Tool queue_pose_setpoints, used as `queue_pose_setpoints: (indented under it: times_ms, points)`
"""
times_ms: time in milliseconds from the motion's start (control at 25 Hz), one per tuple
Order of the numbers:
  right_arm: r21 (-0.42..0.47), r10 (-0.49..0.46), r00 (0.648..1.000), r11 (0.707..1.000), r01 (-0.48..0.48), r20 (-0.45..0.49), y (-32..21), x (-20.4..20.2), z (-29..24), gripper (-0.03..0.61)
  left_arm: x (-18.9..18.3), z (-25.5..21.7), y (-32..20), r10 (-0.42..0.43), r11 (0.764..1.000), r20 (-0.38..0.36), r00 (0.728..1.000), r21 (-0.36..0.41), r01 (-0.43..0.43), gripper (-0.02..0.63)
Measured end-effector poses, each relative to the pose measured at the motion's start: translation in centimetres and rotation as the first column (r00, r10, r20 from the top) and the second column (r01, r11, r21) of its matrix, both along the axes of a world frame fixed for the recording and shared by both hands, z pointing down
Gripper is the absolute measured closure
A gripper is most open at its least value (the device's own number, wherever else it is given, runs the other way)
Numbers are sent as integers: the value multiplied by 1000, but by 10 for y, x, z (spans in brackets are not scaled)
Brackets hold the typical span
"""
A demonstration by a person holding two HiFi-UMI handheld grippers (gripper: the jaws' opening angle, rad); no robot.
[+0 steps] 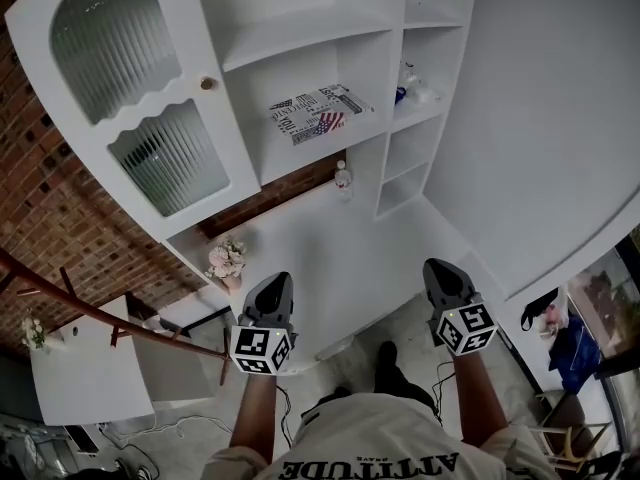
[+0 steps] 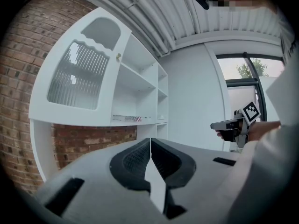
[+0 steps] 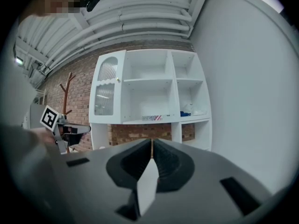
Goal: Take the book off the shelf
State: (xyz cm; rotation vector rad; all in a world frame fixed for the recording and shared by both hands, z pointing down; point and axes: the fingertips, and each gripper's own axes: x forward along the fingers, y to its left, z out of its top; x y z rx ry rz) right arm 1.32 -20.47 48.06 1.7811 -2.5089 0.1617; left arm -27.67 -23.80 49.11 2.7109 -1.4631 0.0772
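Flag-covered book (image 1: pixel 318 114) flat on the white cabinet's (image 1: pixel 300 43) middle shelf, well apart from both grippers, bottle (image 1: pixel 343 178) and flowers (image 1: pixel 226 259) below seen only in the head view, left gripper (image 1: pixel 272 288) and right gripper (image 1: pixel 445 273) held level, side by side, jaws closed, empty

Shelf (image 1: pixel 300 40) is showing plain white. Book (image 1: pixel 318 114) is showing a red-white-blue flag print; wall (image 1: pixel 50 218) is showing red brick.

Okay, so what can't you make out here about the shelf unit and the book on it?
Book: cover print too small to read in the head view; only a thin sliver in both gripper views.
Blue and white things to its right: too small to identify in any view.
Cabinet door: its ribbed glass hides whatever is inside.
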Motion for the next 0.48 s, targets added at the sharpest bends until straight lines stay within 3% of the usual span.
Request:
queue_pose_setpoints:
  times_ms: [480]
  points:
    - [9,-115,993,993,115,26,-91,26,-10,546,34,-17,-57,-90,996,43,995,18,90,586]
